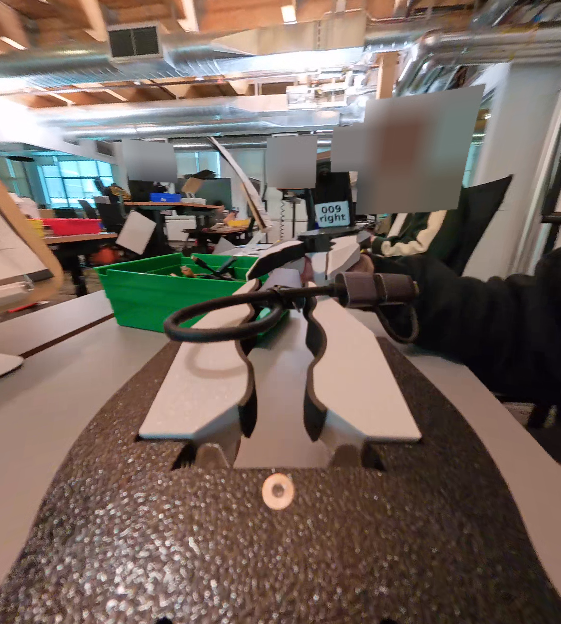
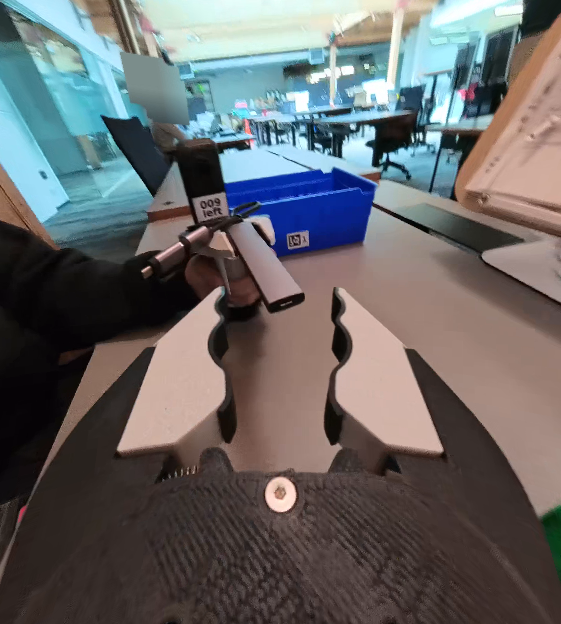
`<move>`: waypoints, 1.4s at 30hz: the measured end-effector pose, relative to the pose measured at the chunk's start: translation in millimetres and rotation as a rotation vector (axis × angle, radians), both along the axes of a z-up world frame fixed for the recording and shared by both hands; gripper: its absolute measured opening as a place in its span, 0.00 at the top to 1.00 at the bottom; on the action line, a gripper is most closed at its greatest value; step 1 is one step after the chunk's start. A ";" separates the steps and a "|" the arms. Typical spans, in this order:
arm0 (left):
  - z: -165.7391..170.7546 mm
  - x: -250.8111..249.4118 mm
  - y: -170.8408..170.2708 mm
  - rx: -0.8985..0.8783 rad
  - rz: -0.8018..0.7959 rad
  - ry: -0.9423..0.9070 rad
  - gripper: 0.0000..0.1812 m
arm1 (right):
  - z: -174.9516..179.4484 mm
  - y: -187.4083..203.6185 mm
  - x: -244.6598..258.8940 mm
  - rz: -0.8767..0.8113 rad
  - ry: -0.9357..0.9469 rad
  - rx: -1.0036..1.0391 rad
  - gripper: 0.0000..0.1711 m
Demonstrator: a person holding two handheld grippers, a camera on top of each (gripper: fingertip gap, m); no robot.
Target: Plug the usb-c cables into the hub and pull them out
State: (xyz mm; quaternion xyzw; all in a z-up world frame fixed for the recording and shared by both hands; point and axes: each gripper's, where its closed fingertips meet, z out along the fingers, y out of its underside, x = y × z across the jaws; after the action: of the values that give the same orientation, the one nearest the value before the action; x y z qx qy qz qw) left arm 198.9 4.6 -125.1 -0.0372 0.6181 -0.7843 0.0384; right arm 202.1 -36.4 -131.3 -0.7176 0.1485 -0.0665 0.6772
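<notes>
Starting at the far left, there's a blue bin parked on the tabletop. I can't see anything in it from here, so my guess is it's there to take finished stuff. Next over, the left gripper has its jaws pinched narrow on the silver hub, holding it up off the tabletop. It's gripped at the back end, so the open port end sticks out free and tilts down toward the other gripper, which makes sense if you want a clear target to plug into. The hub's own short black lead is looped and tied into a bundle near the jaws, and its chunky plug pokes out sideways, out of the way of the port. Then the right gripper sits just short of the port end with its jaws spread wide and nothing between them, so 0 cables are in hand right now. Furthest right is the green bin with a tangle of loose cables in it. Those look like the usb-c ones for the task, though it's too small to be sure. Nothing looks plugged into that port yet, so I'd say step 1 is grabbing a cable from that bin.
</notes>
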 end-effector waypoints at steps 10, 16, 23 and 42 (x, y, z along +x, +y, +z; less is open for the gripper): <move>-5.1 -17.7 -7.6 -0.008 -0.166 0.061 0.88 | -8.0 20.0 -21.3 0.114 -0.072 0.065 0.87; -5.4 3.6 -7.1 -0.054 -0.035 0.129 0.74 | 11.7 2.8 -6.3 -0.036 -0.147 0.096 0.87; -18.7 9.3 -12.7 0.050 0.029 0.113 0.52 | 81.4 -134.2 54.6 -0.788 -0.309 -0.079 0.87; -21.2 7.1 -15.8 0.063 0.000 0.150 0.56 | -12.1 -284.1 213.1 -1.148 0.163 -0.869 0.73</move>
State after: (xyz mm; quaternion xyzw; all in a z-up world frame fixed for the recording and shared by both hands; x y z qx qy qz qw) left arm 206.0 -11.2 -146.4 -0.0947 0.6436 -0.7594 -0.0071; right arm 415.3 -320.4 -143.4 -0.7334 0.5120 -0.4111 0.1759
